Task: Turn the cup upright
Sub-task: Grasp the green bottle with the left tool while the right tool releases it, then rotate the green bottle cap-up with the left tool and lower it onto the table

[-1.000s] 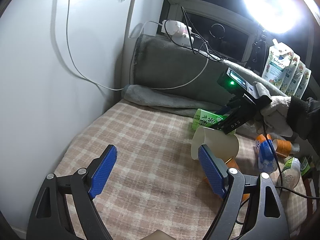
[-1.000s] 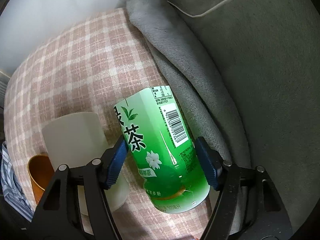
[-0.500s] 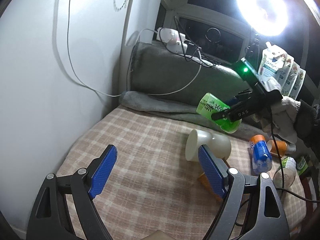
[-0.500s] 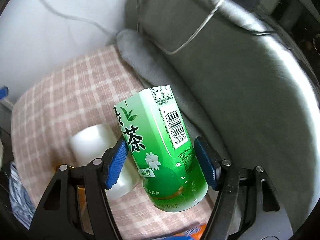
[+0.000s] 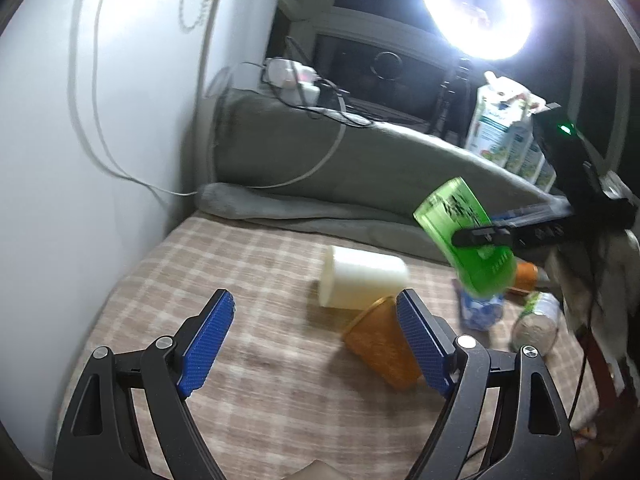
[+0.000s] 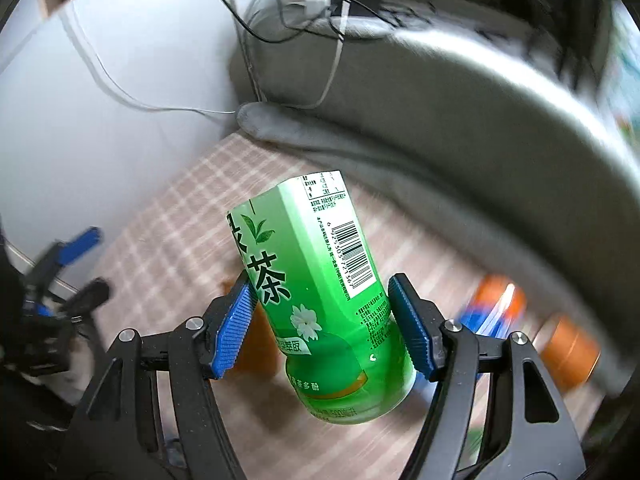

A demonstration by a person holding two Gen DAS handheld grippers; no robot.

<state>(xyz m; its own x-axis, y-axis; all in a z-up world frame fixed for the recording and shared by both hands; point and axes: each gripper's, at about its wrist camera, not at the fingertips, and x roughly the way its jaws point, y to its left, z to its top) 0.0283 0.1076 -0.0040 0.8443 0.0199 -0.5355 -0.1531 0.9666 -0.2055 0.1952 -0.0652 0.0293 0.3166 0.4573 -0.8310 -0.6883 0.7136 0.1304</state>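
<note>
A green tea-label cup [image 6: 320, 300] hangs above the checked cloth, tilted, with my right gripper [image 6: 322, 326] shut on its lower body. In the left wrist view the same green cup [image 5: 466, 236] leans in the air at the right, held by the right gripper [image 5: 484, 236]. Below it a white cup [image 5: 362, 282] lies on its side, and an orange cup [image 5: 384, 344] lies tipped next to it. My left gripper [image 5: 316, 344] stands open near the front of the cloth with nothing between its blue pads [image 5: 206, 346].
A grey blanket [image 5: 320, 184] with cables runs along the back. A blue-and-white can [image 5: 478, 310], an orange can [image 5: 526, 274] and a jar [image 5: 536, 326] lie at the right. A bright ring lamp [image 5: 476, 8] and pouches [image 5: 500, 124] stand behind. A white wall [image 5: 100, 140] is on the left.
The right gripper has lifted the green cup off the cloth and swung it up and to the right. The left gripper has drawn back a little and stayed open.
</note>
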